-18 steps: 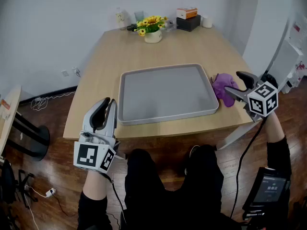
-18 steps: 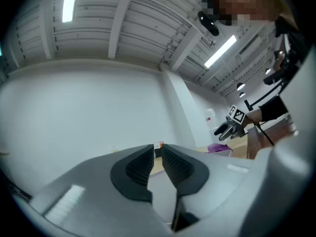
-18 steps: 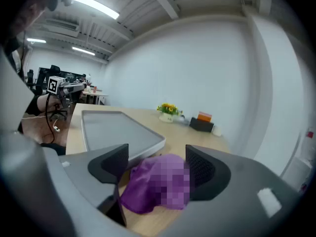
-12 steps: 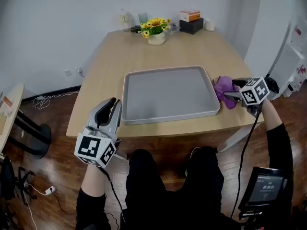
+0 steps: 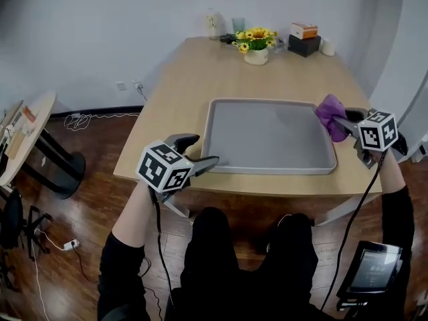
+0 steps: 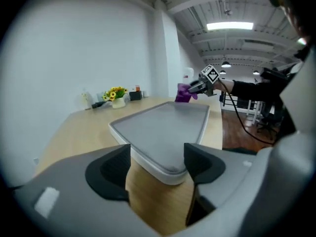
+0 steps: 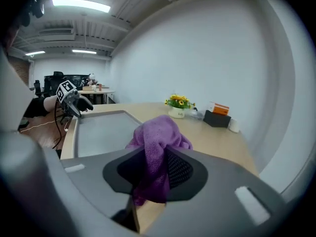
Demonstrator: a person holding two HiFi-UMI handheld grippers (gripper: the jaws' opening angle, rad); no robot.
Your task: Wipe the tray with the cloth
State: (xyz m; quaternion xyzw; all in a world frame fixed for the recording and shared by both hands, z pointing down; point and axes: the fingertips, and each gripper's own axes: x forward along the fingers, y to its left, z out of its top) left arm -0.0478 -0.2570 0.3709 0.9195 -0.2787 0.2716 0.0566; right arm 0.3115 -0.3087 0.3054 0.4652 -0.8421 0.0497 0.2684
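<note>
right gripper (image 5: 344, 120): my jaws are pinched on the purple cloth (image 5: 330, 112), wad bulging above the pads
left gripper (image 5: 204, 149): my jaws are wide apart, holding nothing, near the tray (image 5: 267, 170) at its 8 o'clock corner
cloth place: tray's 3 o'clock rim
tray place: mid-table (image 5: 194, 79), flower pot (image 5: 256, 56) at 12 o'clock
risk: tray is ungripped, so it may skid when wiped; thin pinch, cloth may slip out
count: 1 tray, 1 cloth, 2 grippers, 1 flower pot

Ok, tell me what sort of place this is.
Probably an open-plan office or meeting area: a long wooden table with a sunflower pot, desks and black office chairs further back, and strip lights overhead.
</note>
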